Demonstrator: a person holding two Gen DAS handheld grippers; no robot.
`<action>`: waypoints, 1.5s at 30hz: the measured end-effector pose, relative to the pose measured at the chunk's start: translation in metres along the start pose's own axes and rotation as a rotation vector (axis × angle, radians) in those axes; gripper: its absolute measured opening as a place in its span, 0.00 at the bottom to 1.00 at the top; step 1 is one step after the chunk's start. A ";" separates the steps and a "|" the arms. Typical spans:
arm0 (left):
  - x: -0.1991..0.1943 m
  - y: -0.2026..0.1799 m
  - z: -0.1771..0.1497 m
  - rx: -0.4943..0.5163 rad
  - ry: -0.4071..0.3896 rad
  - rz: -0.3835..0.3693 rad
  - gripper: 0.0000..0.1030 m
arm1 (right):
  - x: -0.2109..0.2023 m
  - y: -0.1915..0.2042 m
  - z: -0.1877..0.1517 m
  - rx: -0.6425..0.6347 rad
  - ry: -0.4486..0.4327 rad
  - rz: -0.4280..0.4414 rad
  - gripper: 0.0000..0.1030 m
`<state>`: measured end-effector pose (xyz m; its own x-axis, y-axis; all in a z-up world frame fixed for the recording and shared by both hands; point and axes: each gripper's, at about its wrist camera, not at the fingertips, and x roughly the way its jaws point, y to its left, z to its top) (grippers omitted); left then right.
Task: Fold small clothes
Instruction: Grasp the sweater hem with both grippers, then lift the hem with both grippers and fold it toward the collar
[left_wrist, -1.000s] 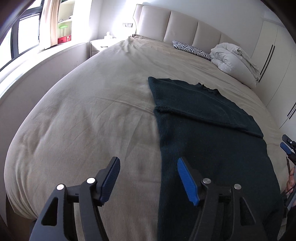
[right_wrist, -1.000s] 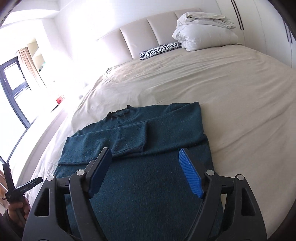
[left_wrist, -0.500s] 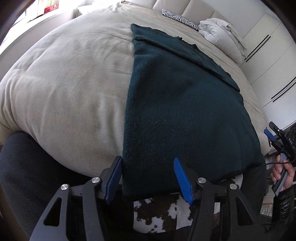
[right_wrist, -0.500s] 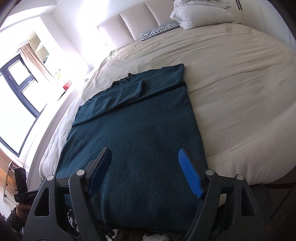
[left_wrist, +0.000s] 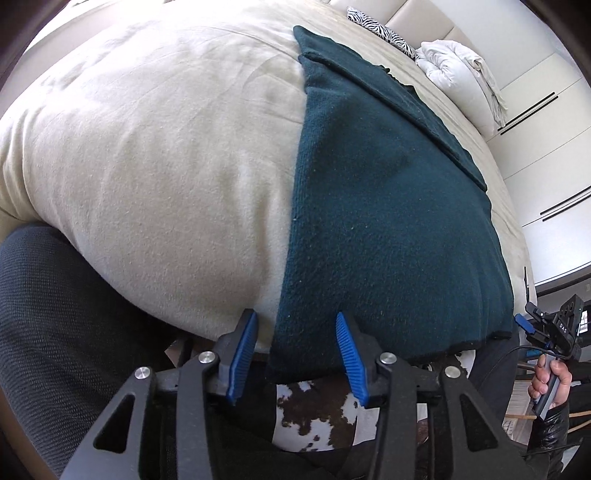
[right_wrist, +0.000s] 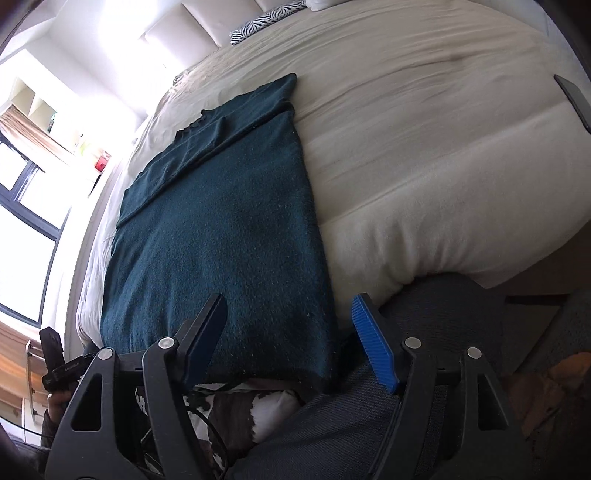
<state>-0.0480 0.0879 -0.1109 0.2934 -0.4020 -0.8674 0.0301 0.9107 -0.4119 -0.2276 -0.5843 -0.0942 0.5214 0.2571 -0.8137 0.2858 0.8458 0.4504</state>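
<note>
A dark teal sweater (left_wrist: 388, 206) lies flat on the bed (left_wrist: 155, 155), its sleeves folded across the chest near the collar and its hem hanging just over the near edge of the mattress. The left claw (left_wrist: 295, 347) is released, its blue pads straddling the hem's left corner without pinching it. The right claw (right_wrist: 291, 339) is likewise spread wide at the hem's right corner, one pad over the knit, the other off to its side. A zebra pillow (right_wrist: 266, 20) sits by the headboard, and a white duvet (left_wrist: 461, 70) is bundled beside it. A cowhide rug (left_wrist: 314, 417) shows below the bed.
</note>
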 end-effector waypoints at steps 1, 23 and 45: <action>0.001 -0.001 0.000 0.004 0.006 0.003 0.46 | 0.004 -0.007 -0.001 0.024 0.033 0.002 0.66; 0.000 0.000 0.001 0.023 0.060 -0.016 0.07 | 0.048 -0.008 -0.012 -0.006 0.257 -0.060 0.16; -0.083 -0.012 0.058 -0.102 -0.208 -0.421 0.04 | -0.020 0.019 0.050 0.136 -0.073 0.425 0.06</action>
<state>-0.0174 0.1163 -0.0178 0.4607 -0.6972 -0.5492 0.0965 0.6545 -0.7499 -0.1925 -0.5966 -0.0507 0.6694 0.5302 -0.5204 0.1350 0.6020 0.7870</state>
